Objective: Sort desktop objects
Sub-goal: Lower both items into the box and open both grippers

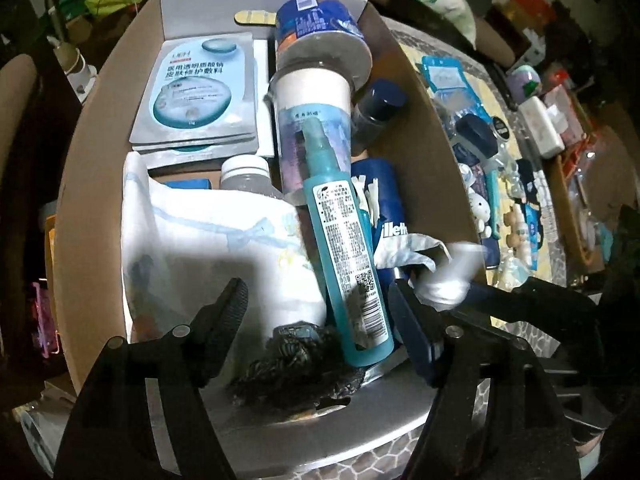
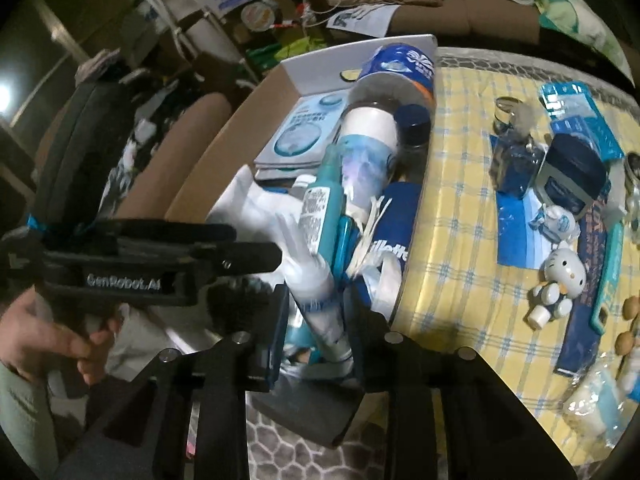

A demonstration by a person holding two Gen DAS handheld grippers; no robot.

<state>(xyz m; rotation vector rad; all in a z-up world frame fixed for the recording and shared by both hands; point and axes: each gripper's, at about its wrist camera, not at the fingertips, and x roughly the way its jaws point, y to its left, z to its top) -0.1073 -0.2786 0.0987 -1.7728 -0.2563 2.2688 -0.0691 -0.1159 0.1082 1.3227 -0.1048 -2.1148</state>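
- A white tube [image 2: 320,312] with pale blue print, blurred, is grasped between the fingers of the right tongs [image 2: 316,322]. It sits at the near end of a cardboard box [image 1: 432,168], over the things packed inside.
- In the left wrist view the same tube [image 1: 448,276] shows as a white blur just right of the left tongs [image 1: 320,312], touching their right finger.
- The left tongs are released, fingers spread wide over the near end of the box, grasping nothing.
- Just beyond both tongs lies a teal spray bottle [image 1: 344,248], label up, slanting from near to far.
- Right of it lies a blue Gillette can [image 1: 386,216]; left of it, a white cloth [image 1: 208,248].
- Farther in are a white and blue tumbler [image 1: 312,120] on its side and face mask packets [image 1: 200,88].
- Right of the box, the yellow checked surface [image 2: 460,240] holds a Hello Kitty figure [image 2: 558,280] and a dark blue jar [image 2: 572,176].
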